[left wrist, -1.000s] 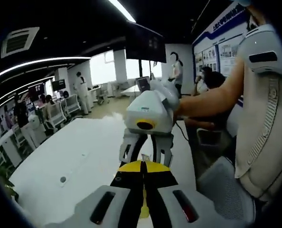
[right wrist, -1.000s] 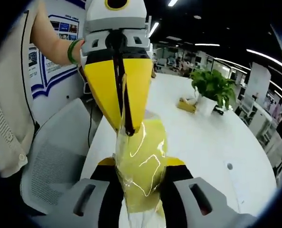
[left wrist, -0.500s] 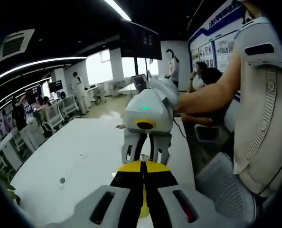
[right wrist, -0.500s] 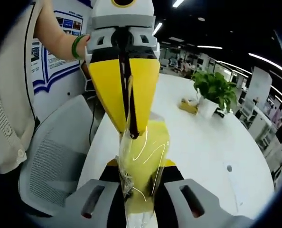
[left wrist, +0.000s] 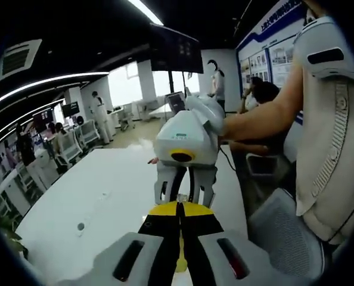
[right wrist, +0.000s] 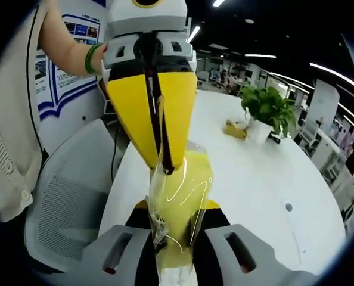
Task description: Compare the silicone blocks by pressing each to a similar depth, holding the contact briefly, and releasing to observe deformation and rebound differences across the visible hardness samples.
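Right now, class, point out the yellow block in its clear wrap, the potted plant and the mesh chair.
yellow block (right wrist: 180,196), right gripper view, wrapped front face.
potted plant (right wrist: 267,107), right gripper view, green leaves.
mesh chair (right wrist: 70,208), right gripper view, mesh seat back.

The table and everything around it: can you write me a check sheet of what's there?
Surface: white table, mostly bare.
Job's things: yellow block in a clear bag, held up off the table between both grippers.
Clutter: potted plant and a small tan object at the far end.
Grippers: left gripper shut on the bag's top; right gripper shut on its lower part.
Cables: dark cable hanging by the table edge.
Surroundings: grey mesh chair, wall posters, open office with people.
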{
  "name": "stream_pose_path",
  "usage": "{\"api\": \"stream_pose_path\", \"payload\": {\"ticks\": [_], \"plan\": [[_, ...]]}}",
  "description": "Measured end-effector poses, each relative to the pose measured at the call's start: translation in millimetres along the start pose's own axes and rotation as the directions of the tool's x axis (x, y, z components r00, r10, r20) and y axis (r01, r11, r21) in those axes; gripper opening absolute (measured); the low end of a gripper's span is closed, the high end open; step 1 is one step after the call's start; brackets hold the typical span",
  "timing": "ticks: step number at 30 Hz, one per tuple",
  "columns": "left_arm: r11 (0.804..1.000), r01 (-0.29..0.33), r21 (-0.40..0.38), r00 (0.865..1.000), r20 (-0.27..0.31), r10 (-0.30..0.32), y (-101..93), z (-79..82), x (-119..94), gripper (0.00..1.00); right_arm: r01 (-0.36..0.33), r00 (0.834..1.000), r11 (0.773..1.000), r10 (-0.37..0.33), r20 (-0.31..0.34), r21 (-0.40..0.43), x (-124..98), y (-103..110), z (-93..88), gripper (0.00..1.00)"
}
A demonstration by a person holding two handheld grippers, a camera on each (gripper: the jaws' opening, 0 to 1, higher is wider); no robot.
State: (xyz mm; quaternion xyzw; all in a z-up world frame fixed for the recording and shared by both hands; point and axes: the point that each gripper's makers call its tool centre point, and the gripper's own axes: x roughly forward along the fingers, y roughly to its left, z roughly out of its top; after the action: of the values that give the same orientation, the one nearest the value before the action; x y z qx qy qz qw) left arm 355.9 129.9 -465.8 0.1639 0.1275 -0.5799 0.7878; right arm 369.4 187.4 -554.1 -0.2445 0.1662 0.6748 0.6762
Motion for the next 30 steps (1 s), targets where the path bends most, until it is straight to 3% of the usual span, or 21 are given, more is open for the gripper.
{"api": "stream_pose_path", "payload": {"ticks": [14,30], "plan": [[1.0,0.004,0.012,1.0,-0.014,-0.004,7.5,-8.0,-6.0,0.0,0.004,1.0,1.0,-0.005,-0.017,-0.012,1.9,-1.9,-3.9,0.1],[0.999,-0.001,0.042,1.0,-0.03,0.002,3.5,-8.5,-3.0,0.0,0.009,1.0,0.999,-0.01,-0.02,-0.033,2.2,-2.3,-6.7,0.11]]}}
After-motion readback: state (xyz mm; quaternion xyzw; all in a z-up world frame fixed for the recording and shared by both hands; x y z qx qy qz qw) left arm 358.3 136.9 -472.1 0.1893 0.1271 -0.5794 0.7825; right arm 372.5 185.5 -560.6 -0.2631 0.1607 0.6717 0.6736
